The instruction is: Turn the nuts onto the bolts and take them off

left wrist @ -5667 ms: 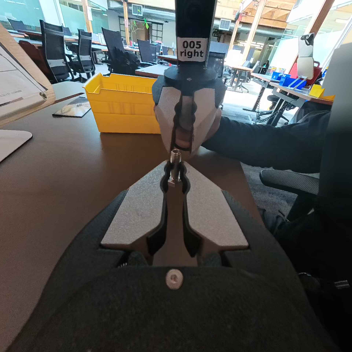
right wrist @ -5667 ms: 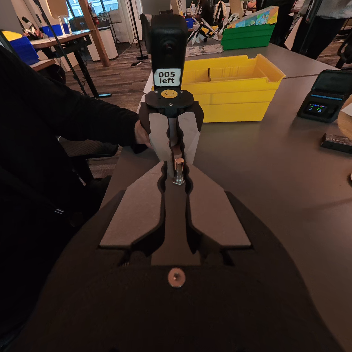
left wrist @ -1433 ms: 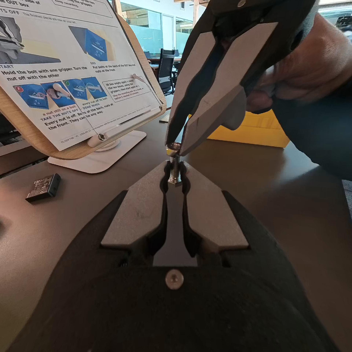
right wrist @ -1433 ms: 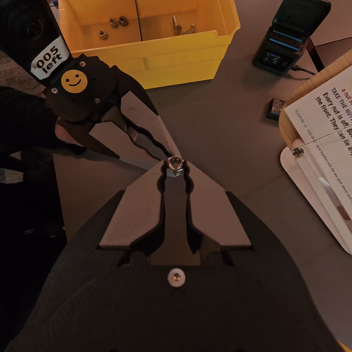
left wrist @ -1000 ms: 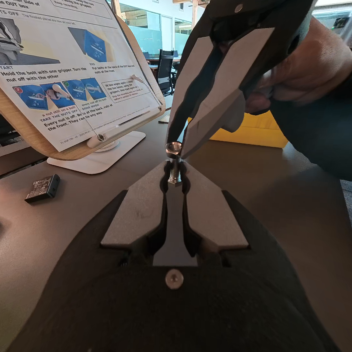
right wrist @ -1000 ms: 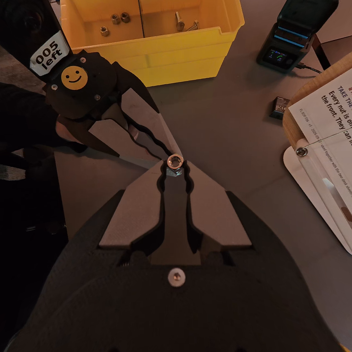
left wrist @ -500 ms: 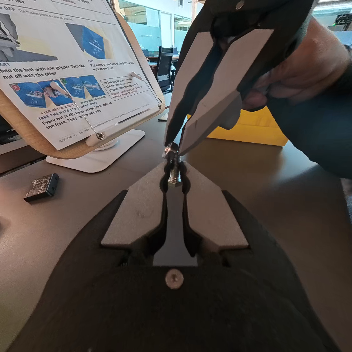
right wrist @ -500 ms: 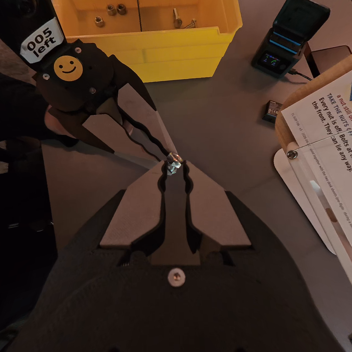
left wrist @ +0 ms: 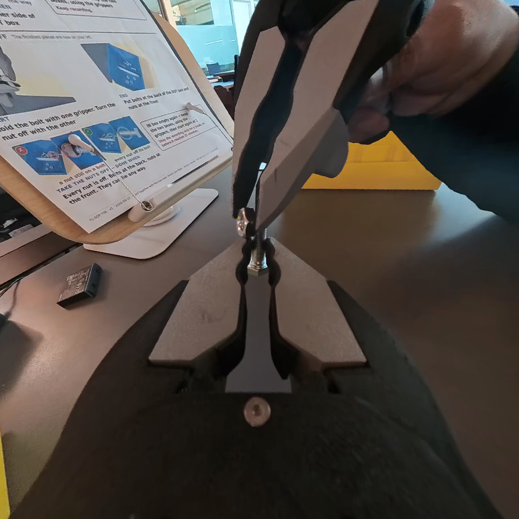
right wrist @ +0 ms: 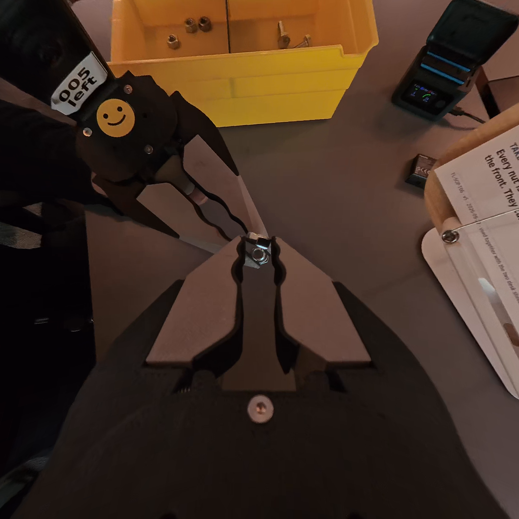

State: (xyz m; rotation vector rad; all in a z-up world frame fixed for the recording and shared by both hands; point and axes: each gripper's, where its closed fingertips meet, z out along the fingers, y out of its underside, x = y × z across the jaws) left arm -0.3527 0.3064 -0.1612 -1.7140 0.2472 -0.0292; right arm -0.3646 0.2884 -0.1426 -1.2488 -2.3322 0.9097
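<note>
In the left wrist view my left gripper (left wrist: 257, 245) is shut on a silver bolt (left wrist: 257, 257), hex head toward the camera and thread pointing away. My right gripper (left wrist: 250, 222) comes down from above, held by a hand (left wrist: 438, 70). It is shut on a silver nut (left wrist: 243, 222), tilted at the left of the bolt's tip. I cannot tell if the nut sits on the thread. In the right wrist view the nut (right wrist: 259, 254) shows its hole between my right gripper's (right wrist: 257, 245) fingertips. My left gripper (right wrist: 248, 238) reaches in from the upper left.
A yellow bin (right wrist: 238, 84) behind holds loose nuts (right wrist: 191, 28) in its left half and bolts (right wrist: 289, 39) in its right. An instruction sheet on a wooden stand (left wrist: 98, 126) is on the left. A small black battery (left wrist: 80, 286) and a black device (right wrist: 438, 78) lie on the dark table. Only a small space, under 4 cm, lies between the two pairs of fingers. Left tips and right tips are each some 30 cm from the black device (right wrist: 438, 78).
The nut stood level over the bolt's tip with its hole facing up. It is now tipped over to the left of the tip, and the right gripper has turned with it.
</note>
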